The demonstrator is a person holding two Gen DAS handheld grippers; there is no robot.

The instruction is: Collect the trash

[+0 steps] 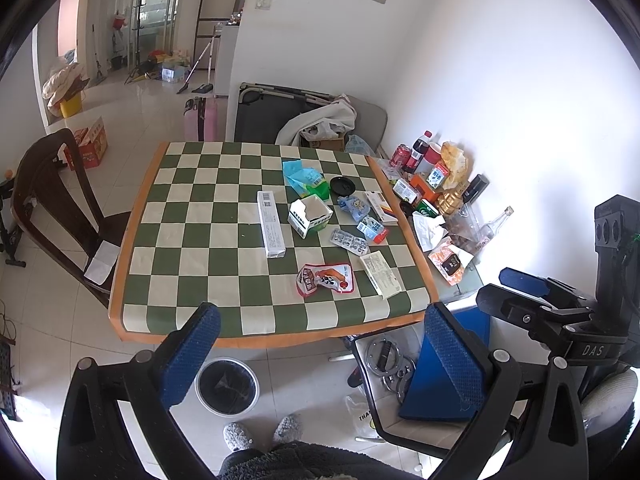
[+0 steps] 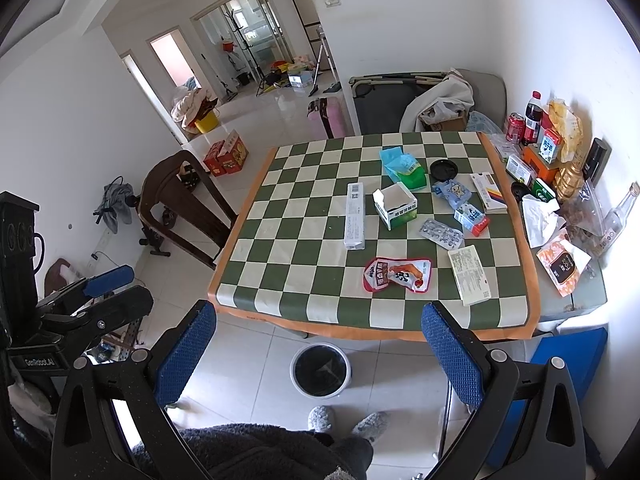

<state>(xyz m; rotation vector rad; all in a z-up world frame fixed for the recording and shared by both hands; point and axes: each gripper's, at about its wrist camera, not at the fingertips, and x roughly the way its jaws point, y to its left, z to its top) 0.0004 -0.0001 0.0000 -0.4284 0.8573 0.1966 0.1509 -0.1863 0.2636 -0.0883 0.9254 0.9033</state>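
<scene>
Trash lies scattered on a green-and-cream checkered table (image 1: 192, 248) (image 2: 304, 264): a red snack wrapper (image 1: 326, 279) (image 2: 398, 275), a long white box (image 1: 271, 224) (image 2: 355, 216), a torn green-and-white carton (image 1: 310, 216) (image 2: 395, 204), a pill blister (image 1: 349, 241) (image 2: 441, 233), a flat white box (image 1: 380, 274) (image 2: 469, 275), blue packets (image 1: 301, 176) (image 2: 402, 166) and a black lid (image 1: 342, 186) (image 2: 443, 169). A bin with a black liner (image 1: 227, 386) (image 2: 320, 370) stands on the floor at the table's near edge. My left gripper (image 1: 320, 352) and right gripper (image 2: 320, 348) hang open and empty above the near edge.
A dark wooden chair (image 1: 52, 204) (image 2: 180, 204) stands left of the table. Bottles, cans and boxes (image 1: 432, 184) (image 2: 552, 160) crowd a side surface by the right wall. A blue board (image 1: 436, 384) and a person's slippered feet (image 1: 260, 434) (image 2: 348, 420) are below.
</scene>
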